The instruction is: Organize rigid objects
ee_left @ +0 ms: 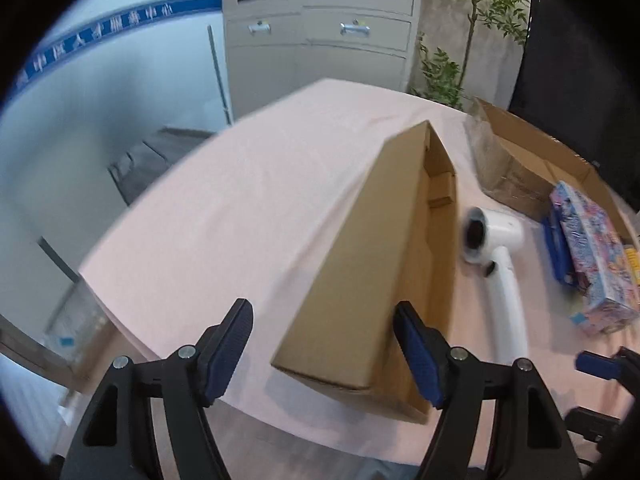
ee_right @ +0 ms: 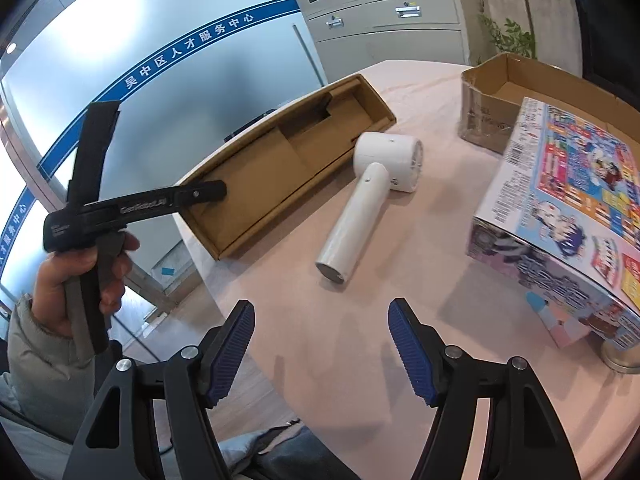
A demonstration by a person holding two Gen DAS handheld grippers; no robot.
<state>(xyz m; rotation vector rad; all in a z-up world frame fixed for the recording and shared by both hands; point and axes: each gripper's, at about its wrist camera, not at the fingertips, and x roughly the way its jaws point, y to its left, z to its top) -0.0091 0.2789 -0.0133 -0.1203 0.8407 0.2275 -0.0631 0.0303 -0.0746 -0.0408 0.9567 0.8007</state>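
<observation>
A long open cardboard box (ee_left: 360,264) lies on the pink table (ee_left: 224,216); it also shows in the right wrist view (ee_right: 280,168). A white hair dryer (ee_left: 500,264) lies to the right of it, seen too in the right wrist view (ee_right: 372,184). A colourful printed box (ee_right: 572,216) sits right of the dryer, also in the left wrist view (ee_left: 592,256). My left gripper (ee_left: 324,356) is open above the long box's near end. My right gripper (ee_right: 322,354) is open and empty, short of the dryer's handle.
A larger open cardboard carton (ee_right: 500,100) stands at the back right, seen too in the left wrist view (ee_left: 520,160). A metal cylinder (ee_right: 624,356) stands beside the printed box. A grey cabinet (ee_left: 320,28) and a plant (ee_left: 472,32) stand behind the table. The table edge (ee_right: 208,280) runs on the left.
</observation>
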